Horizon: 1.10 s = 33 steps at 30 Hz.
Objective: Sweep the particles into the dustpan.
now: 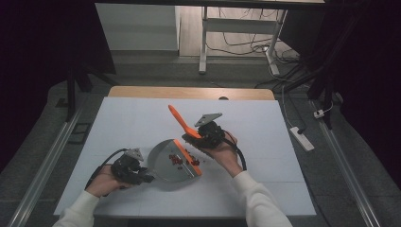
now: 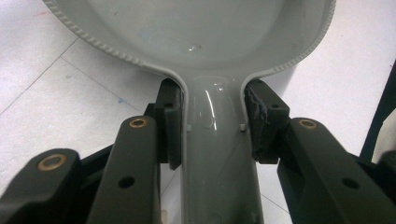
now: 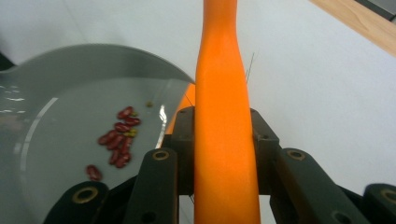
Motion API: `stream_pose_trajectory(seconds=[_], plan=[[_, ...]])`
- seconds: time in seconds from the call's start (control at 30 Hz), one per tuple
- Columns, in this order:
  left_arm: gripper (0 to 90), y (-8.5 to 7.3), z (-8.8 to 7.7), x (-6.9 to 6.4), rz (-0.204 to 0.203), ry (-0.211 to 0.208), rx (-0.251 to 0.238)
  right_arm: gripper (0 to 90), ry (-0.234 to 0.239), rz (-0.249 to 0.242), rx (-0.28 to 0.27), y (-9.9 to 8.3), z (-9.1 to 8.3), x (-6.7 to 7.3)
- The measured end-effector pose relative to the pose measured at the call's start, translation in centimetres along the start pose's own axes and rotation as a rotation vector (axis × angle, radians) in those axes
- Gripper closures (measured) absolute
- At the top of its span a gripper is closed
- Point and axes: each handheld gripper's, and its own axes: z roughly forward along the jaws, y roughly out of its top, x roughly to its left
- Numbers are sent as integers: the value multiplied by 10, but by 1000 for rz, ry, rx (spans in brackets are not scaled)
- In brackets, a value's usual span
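Plainly, the stiff, light grey plastic dustpan [image 1: 169, 161] on the white table [image 1: 123, 123] is clamped by its handle in the left gripper [image 2: 212, 123], while the right gripper [image 3: 224, 140] grips the smooth, probably slippery orange brush handle [image 3: 223, 93] mid-length above the red beans [image 3: 119, 135].

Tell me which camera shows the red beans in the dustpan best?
The right gripper view: the red beans lie close and sharp on the grey dustpan. The high view shows them as small red specks. The left gripper view looks at the dustpan's handle.
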Motion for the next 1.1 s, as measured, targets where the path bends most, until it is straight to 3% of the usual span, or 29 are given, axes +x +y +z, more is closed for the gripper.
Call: stream_pose_trajectory(seconds=[0.17,0.33,0.43,0.9,1.1], plan=[[623,0,0,0,0,-2,-1,703,-29,15,25,-5,13,-7],[623,0,1,0,-2,0,-2,703,-47,-4,53,-5,28,-9],[623,0,1,0,-2,0,-1,704,-82,-37,82,-5,36,-7],[623,0,1,0,-2,0,-1,704,-6,-49,78,-3,40,7],[623,0,1,0,-2,1,0,704,-11,-65,70,-2,42,14]])
